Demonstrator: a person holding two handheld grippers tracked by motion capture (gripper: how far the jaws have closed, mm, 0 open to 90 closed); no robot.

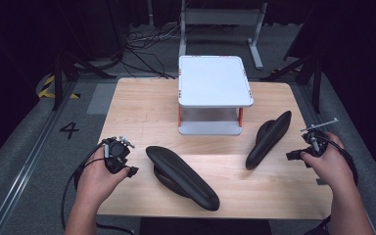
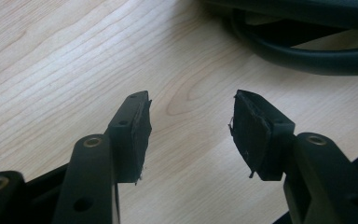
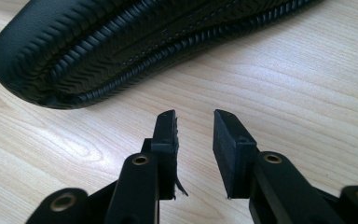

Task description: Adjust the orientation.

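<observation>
Two black shoes [image 1: 182, 177] [image 1: 269, 139] lie near the tabletop's [image 1: 142, 107] side edges, within reach; left tool [image 1: 127, 164] and right tool [image 1: 296, 155] hover beside them, jaws apart, empty.

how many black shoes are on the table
2: one shoe lies front left of centre, near the left gripper; the other shoe lies on its side at right, near the right gripper.

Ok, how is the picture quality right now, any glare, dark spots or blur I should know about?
High view: the table is evenly lit, the surroundings nearly black; the white stand top looks washed out. Left gripper view: wood grain sharp, the black shoe at the top edge dark and soft. Right gripper view: the other shoe shows its sole tread clearly; the right gripper has slightly soft jaws.
</observation>
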